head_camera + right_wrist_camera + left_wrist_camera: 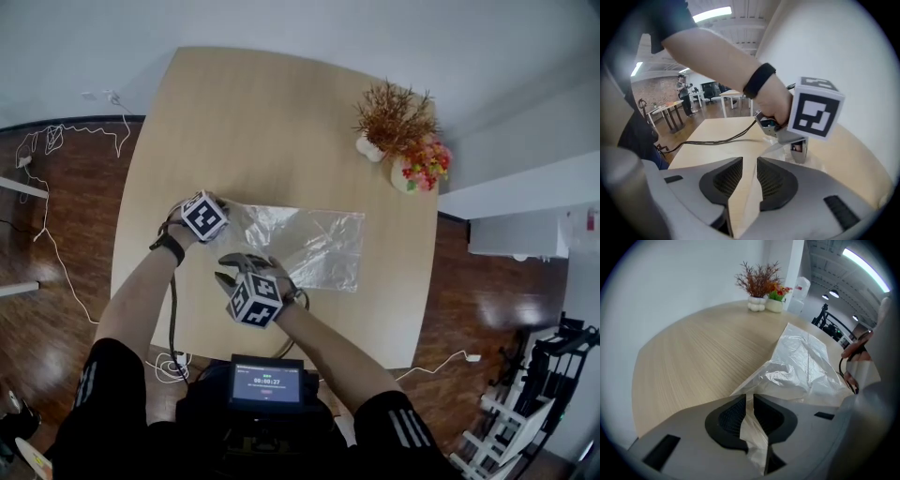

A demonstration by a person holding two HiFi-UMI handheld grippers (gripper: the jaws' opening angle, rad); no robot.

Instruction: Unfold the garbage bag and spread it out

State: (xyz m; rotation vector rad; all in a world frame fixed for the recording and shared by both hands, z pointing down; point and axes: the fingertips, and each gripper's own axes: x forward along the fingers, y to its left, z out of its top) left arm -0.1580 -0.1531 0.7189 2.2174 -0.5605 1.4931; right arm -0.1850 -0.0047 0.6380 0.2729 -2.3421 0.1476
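Lit screen, right claw spread, left claw pinching garbage bag, potted plants far across table

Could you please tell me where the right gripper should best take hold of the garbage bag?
Probably the crumpled near-left edge of the garbage bag, approached low from the person's side: there the left gripper holds the film up off the table; elsewhere it lies flat.

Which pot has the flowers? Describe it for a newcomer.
On the wooden table, look past the plastic bag to the far right corner, where two pots stand side by side. The flower pot is the right-hand one, with red and pink blooms; the other pot holds dry brown twigs.
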